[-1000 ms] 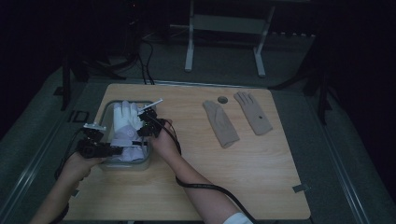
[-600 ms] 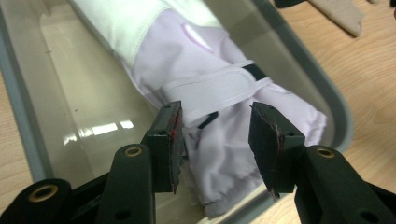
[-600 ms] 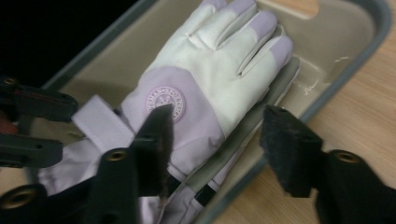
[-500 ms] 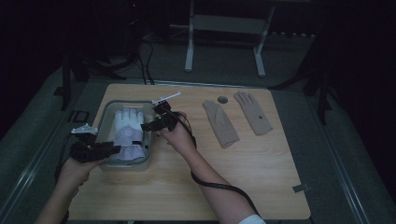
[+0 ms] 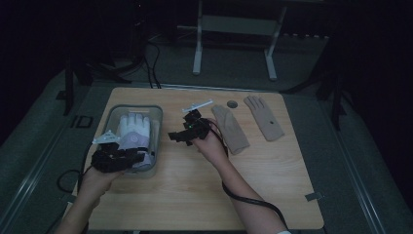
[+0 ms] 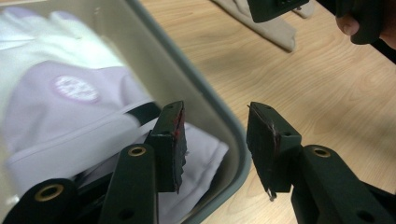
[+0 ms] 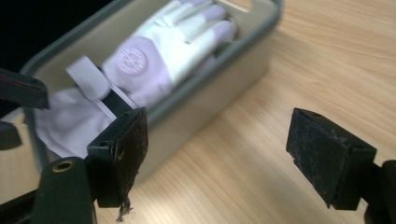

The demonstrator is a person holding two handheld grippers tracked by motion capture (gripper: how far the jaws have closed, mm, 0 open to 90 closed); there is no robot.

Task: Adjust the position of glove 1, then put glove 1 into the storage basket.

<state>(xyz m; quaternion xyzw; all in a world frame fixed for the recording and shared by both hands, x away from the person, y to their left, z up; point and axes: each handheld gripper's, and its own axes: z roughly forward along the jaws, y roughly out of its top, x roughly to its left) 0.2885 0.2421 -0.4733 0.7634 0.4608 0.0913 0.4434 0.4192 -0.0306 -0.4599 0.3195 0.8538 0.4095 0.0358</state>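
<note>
Overhead, the white-and-lilac glove (image 5: pixel 135 132) lies in the clear bin (image 5: pixel 157 127) at about nine o'clock on the bench (image 5: pixel 195 195). The left hand-held gripper (image 5: pixel 139 157) sits at the bin's near right edge, at six o'clock from the glove. The right hand-held gripper (image 5: pixel 174 136) hangs over bare wood just right of the bin, at three o'clock from it. Two beige gloves (image 5: pixel 231 129) lie flat at one o'clock, well apart from the bin.

Along the left hand-held gripper (image 6: pixel 215 137), one jaw stands inside the bin (image 6: pixel 219 116) above the glove's cuff (image 6: pixel 84 121), the other outside over the wood; the bin's wall runs between them, the pads clear of it, so it is released.

Along the right hand-held gripper (image 7: pixel 217 149), the jaws have just been opening and stand wide and released, with bare bench (image 7: pixel 289 70) between them. The glove (image 7: pixel 163 46) rests in the bin (image 7: pixel 224 88) at eleven o'clock.
</note>
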